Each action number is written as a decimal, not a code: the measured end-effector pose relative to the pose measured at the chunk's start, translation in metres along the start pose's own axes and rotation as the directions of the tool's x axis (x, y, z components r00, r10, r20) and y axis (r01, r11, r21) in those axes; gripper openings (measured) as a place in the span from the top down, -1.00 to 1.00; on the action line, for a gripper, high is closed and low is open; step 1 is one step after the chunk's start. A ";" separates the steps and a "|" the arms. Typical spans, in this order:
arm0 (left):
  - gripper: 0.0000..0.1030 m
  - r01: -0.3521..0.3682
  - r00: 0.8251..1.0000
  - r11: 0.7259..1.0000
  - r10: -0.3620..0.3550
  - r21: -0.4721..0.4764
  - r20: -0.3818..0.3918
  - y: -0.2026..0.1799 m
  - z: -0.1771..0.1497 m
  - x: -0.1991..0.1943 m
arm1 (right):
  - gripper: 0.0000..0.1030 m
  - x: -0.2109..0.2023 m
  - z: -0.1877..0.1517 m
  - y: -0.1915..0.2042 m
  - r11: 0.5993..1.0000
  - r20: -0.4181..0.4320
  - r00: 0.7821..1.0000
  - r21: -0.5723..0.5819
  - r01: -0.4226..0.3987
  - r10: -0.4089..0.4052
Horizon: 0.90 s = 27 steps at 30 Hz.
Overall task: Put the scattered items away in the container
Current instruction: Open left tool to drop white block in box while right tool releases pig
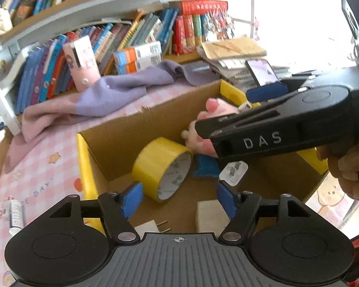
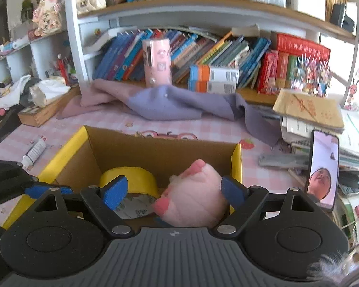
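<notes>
An open cardboard box [image 1: 122,129] with yellow-taped rims stands on the pink checked table; it also shows in the right wrist view [image 2: 155,150]. Inside lie a yellow tape roll [image 1: 160,167], a pink plush toy [image 1: 213,114], a blue item [image 1: 204,166], white plug adapters [image 1: 234,172] and a white block [image 1: 210,215]. My left gripper [image 1: 179,198] is open and empty above the box floor. My right gripper [image 2: 174,191] is open, its fingers either side of the plush toy [image 2: 193,191] without pressing it, beside the tape roll [image 2: 129,179]. A white tube [image 2: 34,151] lies on the table left of the box.
A purple-pink cloth [image 2: 170,102] lies behind the box. A pink case [image 2: 156,62] stands before a bookshelf of books [image 2: 227,55]. A phone [image 2: 323,169] leans on a stack of papers [image 2: 308,112] at the right. A wooden tray [image 2: 45,112] with clutter sits at left.
</notes>
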<state>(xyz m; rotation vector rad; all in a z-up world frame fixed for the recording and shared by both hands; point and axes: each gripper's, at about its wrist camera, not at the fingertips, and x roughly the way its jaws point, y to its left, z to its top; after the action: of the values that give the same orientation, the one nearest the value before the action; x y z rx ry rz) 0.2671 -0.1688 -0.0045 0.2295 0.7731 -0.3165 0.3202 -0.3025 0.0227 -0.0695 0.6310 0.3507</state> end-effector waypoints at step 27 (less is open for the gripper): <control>-0.92 -0.157 0.973 0.980 0.174 -0.119 0.148 0.027 -0.038 -0.067 | -0.71 -0.069 -0.031 0.039 0.986 0.181 0.974 -0.068 0.153 -0.139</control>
<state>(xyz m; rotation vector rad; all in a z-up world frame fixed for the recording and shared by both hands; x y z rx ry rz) 0.2070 -0.1186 0.0189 0.1649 0.6077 -0.1323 0.2378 -0.2922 0.0397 -0.1607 0.4338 0.2366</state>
